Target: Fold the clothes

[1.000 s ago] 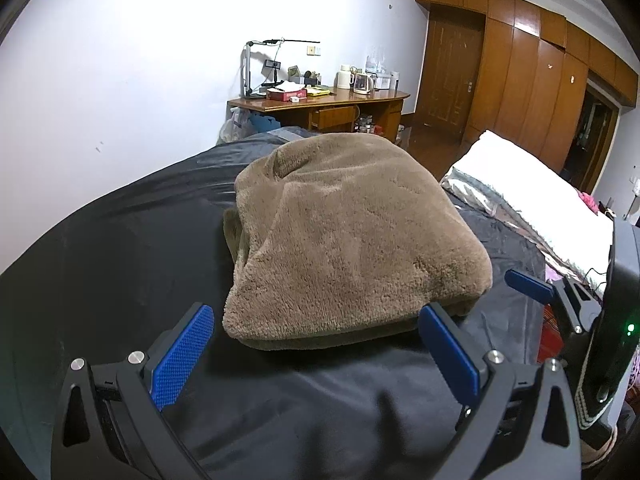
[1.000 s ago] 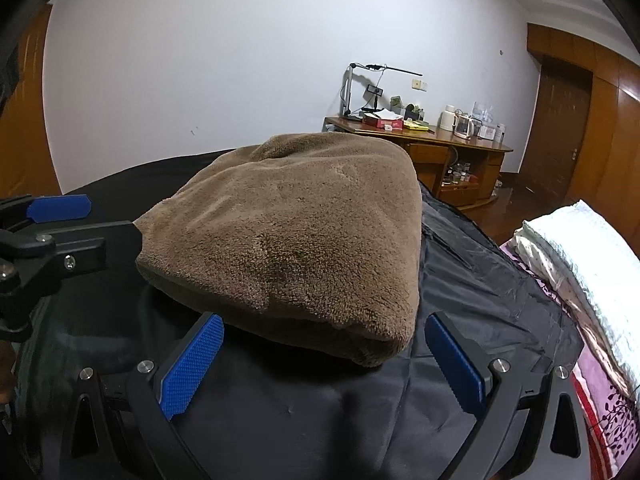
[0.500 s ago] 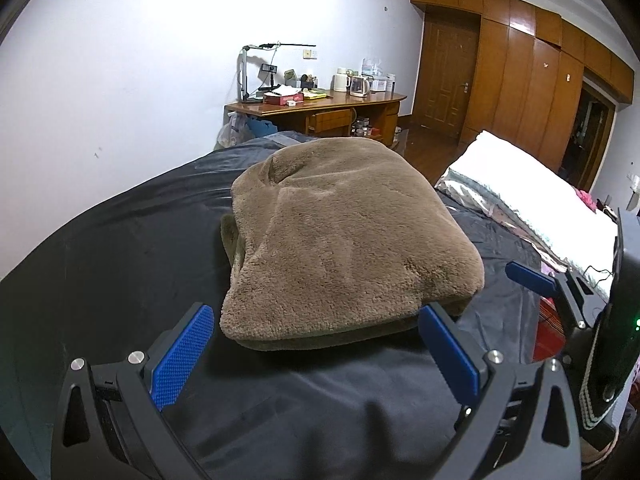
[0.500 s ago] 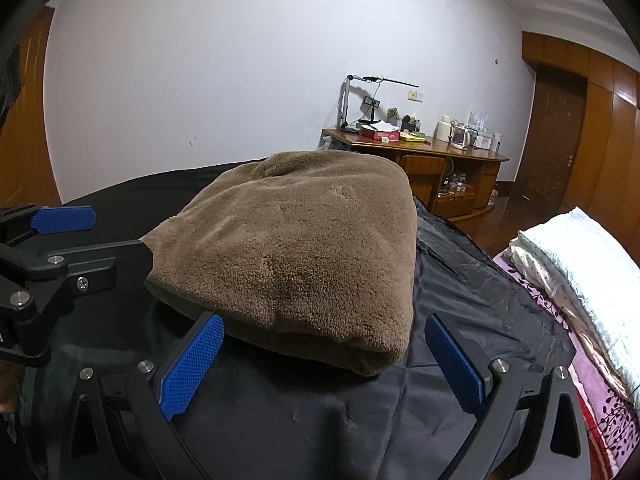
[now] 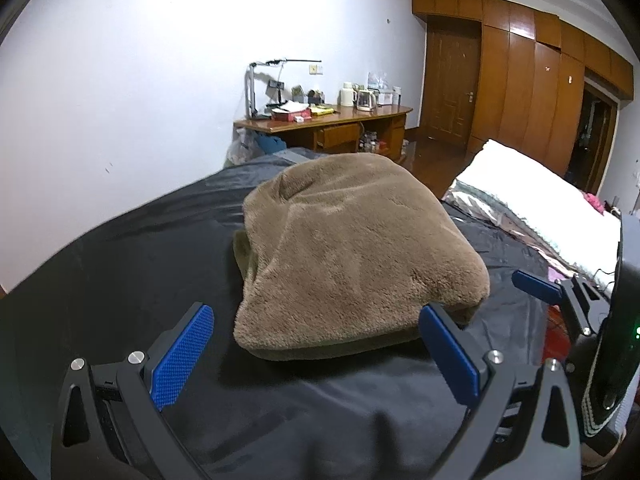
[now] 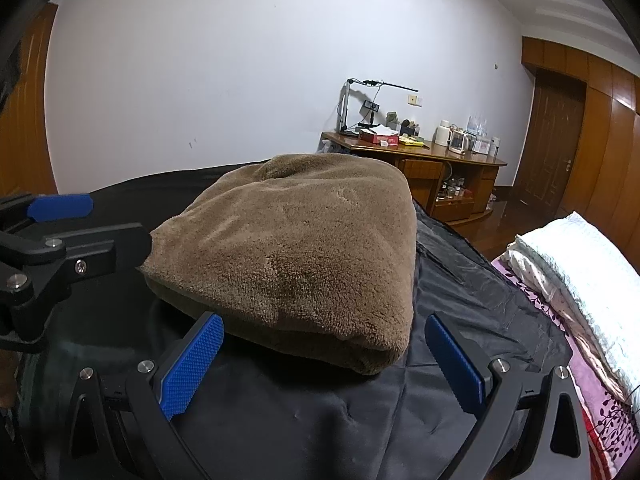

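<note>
Brown fleece garment lies folded on the black sheet; both grippers spread wide and empty.

Left wrist view: the brown fleece garment (image 5: 352, 264) rests as a compact bundle toward the sheet's far edge, on the black sheet (image 5: 132, 264). The left gripper (image 5: 320, 348) hangs just short of the bundle's near edge, jaws wide, holding nothing. Right wrist view: the right gripper (image 6: 324, 364) sits wide and empty near the bundle's near right corner. The fold appears complete; any remaining step is likely smoothing. Press lightly from above, avoid snagging the lower layers, and keep both tools level.
</note>
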Demonstrator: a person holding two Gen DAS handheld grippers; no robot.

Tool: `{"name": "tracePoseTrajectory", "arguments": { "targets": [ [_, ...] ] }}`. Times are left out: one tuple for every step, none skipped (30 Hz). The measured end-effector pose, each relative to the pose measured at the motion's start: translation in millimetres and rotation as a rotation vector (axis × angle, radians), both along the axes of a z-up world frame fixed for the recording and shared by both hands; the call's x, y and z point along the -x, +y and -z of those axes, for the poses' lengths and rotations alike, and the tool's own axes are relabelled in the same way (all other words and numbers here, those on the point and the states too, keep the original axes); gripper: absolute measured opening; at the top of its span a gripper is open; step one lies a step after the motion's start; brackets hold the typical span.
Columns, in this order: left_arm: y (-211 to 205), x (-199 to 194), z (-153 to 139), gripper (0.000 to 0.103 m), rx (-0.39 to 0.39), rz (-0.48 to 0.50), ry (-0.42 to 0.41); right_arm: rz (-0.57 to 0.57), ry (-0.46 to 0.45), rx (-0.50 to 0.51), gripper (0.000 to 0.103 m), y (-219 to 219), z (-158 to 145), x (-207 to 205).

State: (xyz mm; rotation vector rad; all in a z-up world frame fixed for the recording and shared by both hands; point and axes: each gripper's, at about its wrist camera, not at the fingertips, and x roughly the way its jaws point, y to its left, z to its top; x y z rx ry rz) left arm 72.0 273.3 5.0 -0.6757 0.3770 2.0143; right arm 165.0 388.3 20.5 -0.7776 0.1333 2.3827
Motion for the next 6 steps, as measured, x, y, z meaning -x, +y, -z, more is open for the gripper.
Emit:
{"name": "tracePoseTrajectory", "arguments": {
  "targets": [
    [0.0,0.1,0.2,0.103,0.001,0.000,0.002,0.000,-0.001,0.000,0.102,-0.4,0.4,0.0],
    [0.0,0.2,0.3,0.103,0.002,0.001,0.003,-0.001,-0.002,0.000,0.102,-0.6,0.8,-0.1],
    [0.1,0.3,0.3,0.103,0.002,0.001,0.002,-0.002,-0.002,0.001,0.102,-0.8,1.0,-0.4],
    [0.3,0.3,0.4,0.103,0.003,0.001,0.002,-0.002,-0.002,0.002,0.102,-0.8,1.3,-0.6],
    [0.5,0.4,0.4,0.103,0.003,0.002,0.001,-0.003,-0.003,0.002,0.102,-1.1,1.7,-0.7],
    [0.9,0.6,0.4,0.103,0.005,0.003,-0.004,-0.003,-0.004,0.002,0.102,-1.2,2.1,-0.9]
  ]
}}
